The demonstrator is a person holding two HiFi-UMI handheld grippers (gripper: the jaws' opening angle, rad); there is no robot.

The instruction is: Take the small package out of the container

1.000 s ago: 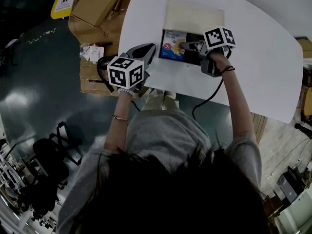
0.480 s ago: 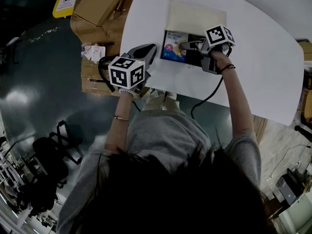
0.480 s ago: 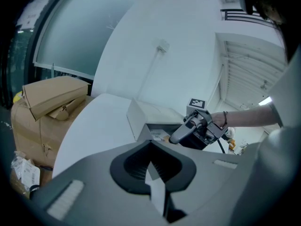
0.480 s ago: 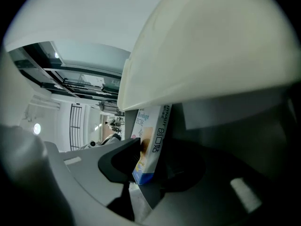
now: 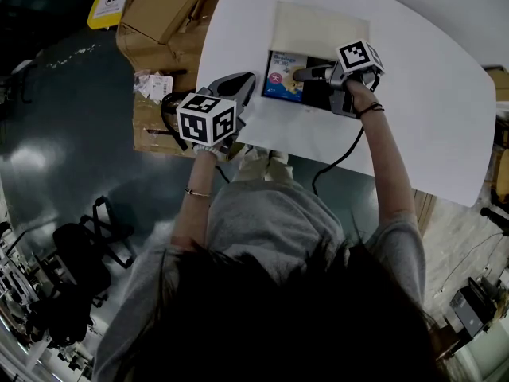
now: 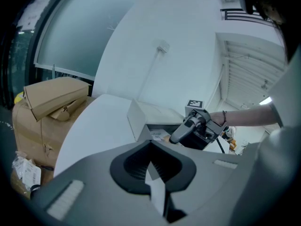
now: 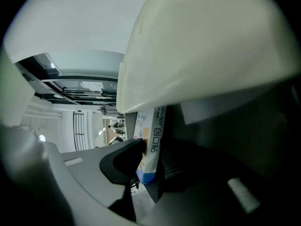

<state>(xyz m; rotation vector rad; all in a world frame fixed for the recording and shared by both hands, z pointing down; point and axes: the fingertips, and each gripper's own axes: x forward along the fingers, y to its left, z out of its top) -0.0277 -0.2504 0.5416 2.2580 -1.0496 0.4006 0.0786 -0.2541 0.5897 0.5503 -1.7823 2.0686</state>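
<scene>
On the white table [image 5: 413, 94], the right gripper [image 5: 298, 74] reaches into the open container [image 5: 316, 95]. Its jaws have just been closing and now pinch the small package [image 5: 278, 76], which stands on edge inside. Best to draw it out slowly, clear of the overhanging lid [image 5: 318, 26]. At the table's near-left edge, the left gripper [image 5: 242, 82] is closed and empty. Cardboard boxes [image 5: 159, 6] lie further left.

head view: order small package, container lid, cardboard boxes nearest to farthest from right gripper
1. small package, between the right gripper's jaws, which have just been closing.
2. container lid, just beyond it.
3. cardboard boxes, far left, off the table.
</scene>
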